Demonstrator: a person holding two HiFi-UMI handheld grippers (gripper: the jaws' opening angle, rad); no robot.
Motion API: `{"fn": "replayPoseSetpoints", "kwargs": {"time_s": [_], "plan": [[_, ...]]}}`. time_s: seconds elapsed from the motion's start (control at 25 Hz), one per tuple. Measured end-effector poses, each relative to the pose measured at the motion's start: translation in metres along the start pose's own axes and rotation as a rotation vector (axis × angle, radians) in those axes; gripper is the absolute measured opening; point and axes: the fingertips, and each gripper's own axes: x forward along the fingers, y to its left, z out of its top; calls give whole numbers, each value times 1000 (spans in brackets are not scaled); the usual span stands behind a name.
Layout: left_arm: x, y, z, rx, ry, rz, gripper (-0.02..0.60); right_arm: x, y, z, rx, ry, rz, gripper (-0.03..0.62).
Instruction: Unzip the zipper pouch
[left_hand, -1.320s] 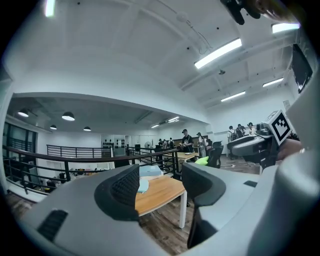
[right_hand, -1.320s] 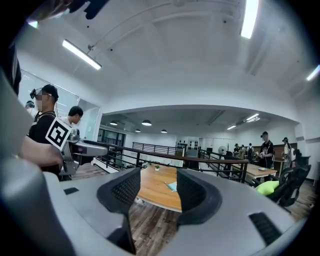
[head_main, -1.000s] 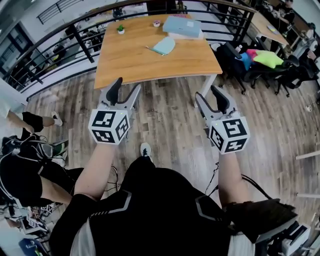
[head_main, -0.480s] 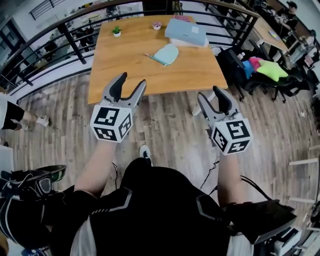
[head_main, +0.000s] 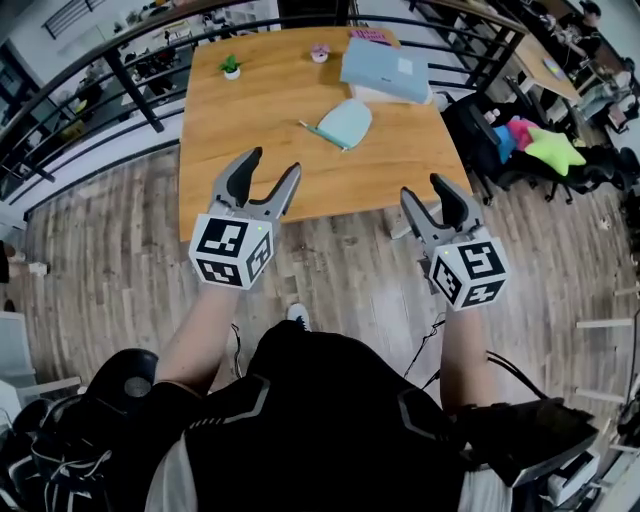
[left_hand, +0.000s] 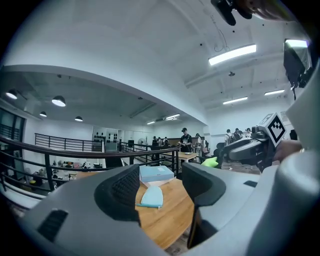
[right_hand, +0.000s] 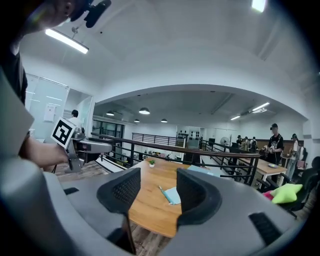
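The zipper pouch (head_main: 343, 123) is pale teal and lies flat near the far middle of a wooden table (head_main: 240, 130), its zipper edge facing left. It also shows between the jaws as the pouch (left_hand: 151, 197) in the left gripper view and the pouch (right_hand: 173, 195) in the right gripper view. My left gripper (head_main: 270, 165) is open and empty, held in the air at the table's near edge. My right gripper (head_main: 425, 190) is open and empty too, just short of the table's near right corner. Both are well away from the pouch.
A light blue box (head_main: 385, 70) lies behind the pouch. A small potted plant (head_main: 230, 66) and a small pink thing (head_main: 320, 50) stand at the far edge. Black railing (head_main: 120, 70) runs behind the table. Chairs with bright cushions (head_main: 545, 145) stand to the right. Wood floor lies below.
The table has come nearer and both grippers now reach up to its near edge. The person at the left has dropped out of view. Both grippers stay open.
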Motion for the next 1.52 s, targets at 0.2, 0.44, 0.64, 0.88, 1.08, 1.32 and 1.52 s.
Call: {"fn": "replayPoseSetpoints", "kwargs": {"time_s": [0.2,0.44,0.64,0.88,1.08,1.32,1.52], "plan": [[22,35,-2,-4,-11,-32,268,39,0,13,-16,1,-1,233],[53,64,-15,-36,13,-34,268,88,-11,13,-23,34,30,230],[76,80,-19,-28,16,5,268,123,-26,11,-30,22,87,230],[118,85,-11,-39,23,87,268,169,-64,13,-39,-1,208,230],[154,83,7,-43,2,151,268,197,-96,21,-53,-22,294,230],[188,82,2,-35,27,197,268,229,-128,18,-59,-25,363,230],[204,80,-14,-70,62,227,267,251,-143,3,-46,1,425,229]]}}
